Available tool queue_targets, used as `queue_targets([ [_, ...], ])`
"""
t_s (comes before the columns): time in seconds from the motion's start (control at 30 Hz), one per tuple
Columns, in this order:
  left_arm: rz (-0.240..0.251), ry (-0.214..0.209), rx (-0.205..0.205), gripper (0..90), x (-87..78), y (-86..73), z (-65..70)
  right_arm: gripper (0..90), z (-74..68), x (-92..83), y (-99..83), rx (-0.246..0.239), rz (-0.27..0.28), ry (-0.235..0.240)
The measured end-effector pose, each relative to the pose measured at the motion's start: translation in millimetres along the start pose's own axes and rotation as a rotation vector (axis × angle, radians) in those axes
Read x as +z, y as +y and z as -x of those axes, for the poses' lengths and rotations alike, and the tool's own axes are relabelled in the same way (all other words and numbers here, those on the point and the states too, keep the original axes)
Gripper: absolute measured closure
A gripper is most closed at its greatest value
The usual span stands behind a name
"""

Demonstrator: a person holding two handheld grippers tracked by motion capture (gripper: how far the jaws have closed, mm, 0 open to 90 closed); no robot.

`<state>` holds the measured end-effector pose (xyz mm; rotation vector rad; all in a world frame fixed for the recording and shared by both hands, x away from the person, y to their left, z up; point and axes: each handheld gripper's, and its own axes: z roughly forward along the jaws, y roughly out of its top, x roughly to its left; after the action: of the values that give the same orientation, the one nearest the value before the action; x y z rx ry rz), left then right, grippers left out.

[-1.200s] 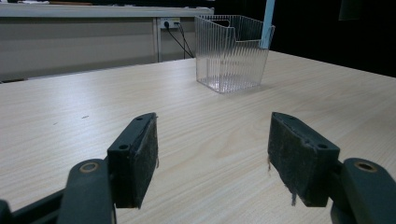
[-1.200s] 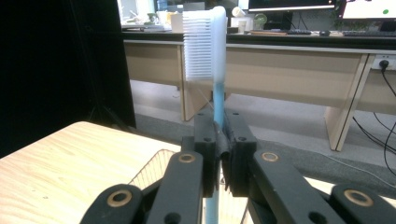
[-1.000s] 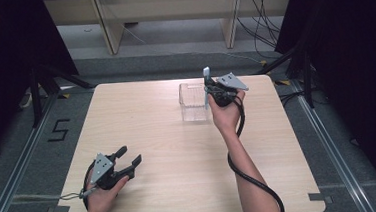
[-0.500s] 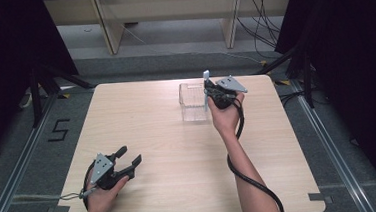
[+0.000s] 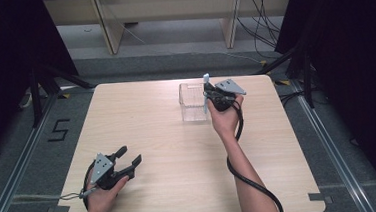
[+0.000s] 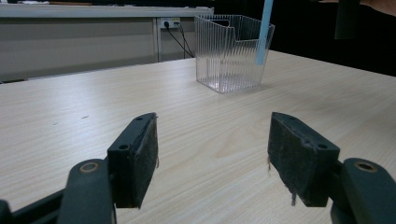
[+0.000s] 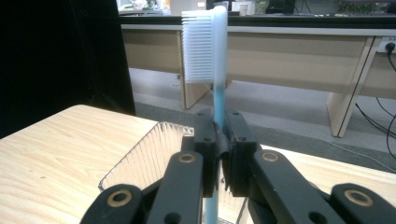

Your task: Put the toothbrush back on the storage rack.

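The right gripper [image 5: 208, 95], clamped on an upright toothbrush [image 7: 215, 70], hovered beside a clear bin [image 5: 193, 101], where a misjudged descent could tip it; left gripper [image 5: 127, 159] gaped empty.

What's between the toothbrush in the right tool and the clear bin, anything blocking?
Nothing visible. The right tool is shut on the toothbrush, held upright with the bristles on top, right beside the clear ribbed bin. The bin's top is open and it looks empty. The left tool rests open at the table's near left, well away.
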<state>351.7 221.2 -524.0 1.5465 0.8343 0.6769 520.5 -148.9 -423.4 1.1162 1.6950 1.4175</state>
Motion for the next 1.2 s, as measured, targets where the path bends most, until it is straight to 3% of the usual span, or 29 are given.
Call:
queue_targets([
  [0.1,0.001,-0.001,-0.001,33.1,0.0,0.0,0.1,85.6,-0.5,-0.4,-1.7,0.022,-0.006,-0.005],
  [0.37,0.001,-0.002,0.000,33.0,0.2,0.0,0.3,85.5,1.3,0.2,-5.9,0.007,-0.013,-0.010],
  [0.43,-0.001,-0.002,-0.001,33.1,0.3,0.1,0.3,85.5,0.5,1.0,-8.7,0.027,-0.017,-0.006],
  [0.47,-0.001,-0.001,-0.001,33.0,0.3,0.1,0.4,85.5,1.9,1.1,-9.0,0.001,-0.020,-0.010],
  [0.67,-0.001,-0.001,-0.003,33.0,0.4,0.1,0.4,85.5,0.8,1.8,-12.8,0.032,-0.026,-0.014],
  [1.2,0.001,-0.001,-0.003,33.0,0.3,0.0,0.2,85.5,3.1,3.7,-21.1,0.027,-0.043,-0.010],
])
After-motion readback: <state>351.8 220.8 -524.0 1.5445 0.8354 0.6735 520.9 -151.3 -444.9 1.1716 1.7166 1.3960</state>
